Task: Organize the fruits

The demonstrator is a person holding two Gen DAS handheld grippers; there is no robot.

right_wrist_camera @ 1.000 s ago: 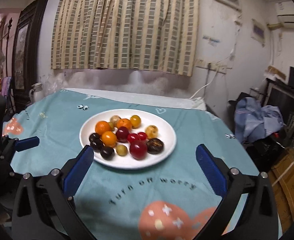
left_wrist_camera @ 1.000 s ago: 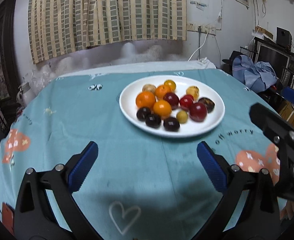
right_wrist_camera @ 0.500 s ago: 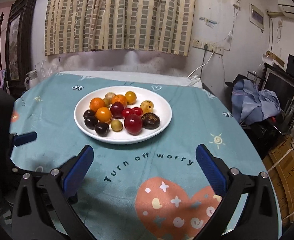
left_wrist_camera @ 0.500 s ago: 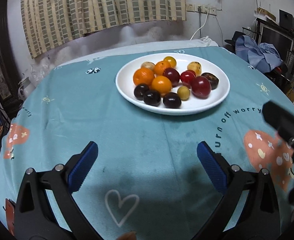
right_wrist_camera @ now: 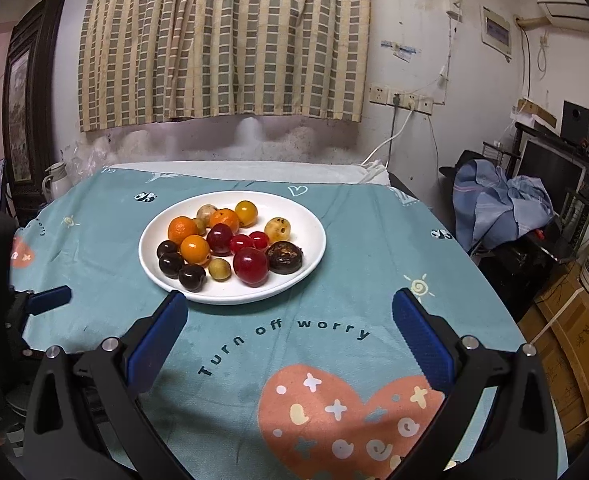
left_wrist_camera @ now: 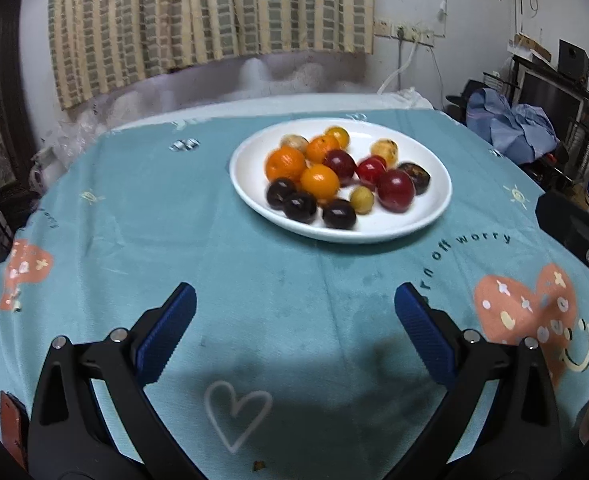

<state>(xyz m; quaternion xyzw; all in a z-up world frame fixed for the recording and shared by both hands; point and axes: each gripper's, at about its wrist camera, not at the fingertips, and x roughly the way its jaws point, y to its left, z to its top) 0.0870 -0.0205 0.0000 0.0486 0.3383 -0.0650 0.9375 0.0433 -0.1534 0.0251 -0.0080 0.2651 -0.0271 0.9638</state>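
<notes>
Hovering above the teal tablecloth (left_wrist_camera: 142,216), the left gripper (left_wrist_camera: 294,312) has its blue-padded fingers (left_wrist_camera: 166,332) spread wide with nothing between them, well short of the white plate (left_wrist_camera: 434,208) that sits farther back on the cloth. Printed on the cloth near those fingers is a white outline heart (left_wrist_camera: 236,410), and to its right an orange heart patch (left_wrist_camera: 522,308).

On the plate, from left to right in the right wrist view, lie three dark plums (right_wrist_camera: 170,265) along the near-left edge, three oranges (right_wrist_camera: 182,230) behind them, a small greenish-yellow fruit (right_wrist_camera: 219,269), a dark red plum (right_wrist_camera: 219,239), two small red tomatoes (right_wrist_camera: 241,243), a large red plum (right_wrist_camera: 250,266), a yellow tomato (right_wrist_camera: 246,213) at the back, a pale spotted fruit (right_wrist_camera: 277,229) and a brown wrinkled fruit (right_wrist_camera: 285,257) at the right. All the fruit is inside the plate, touching or just beside one another.

The right gripper (right_wrist_camera: 288,314) also hangs over the cloth with its jaws spread and empty, its left finger (right_wrist_camera: 156,336) just in front of the plate's near rim. The words "Turn off worry" (right_wrist_camera: 286,336) run between its fingers. A checked curtain (right_wrist_camera: 222,40) hangs on the wall behind the table, and a heap of blue cloth (right_wrist_camera: 494,204) lies off to the right.
</notes>
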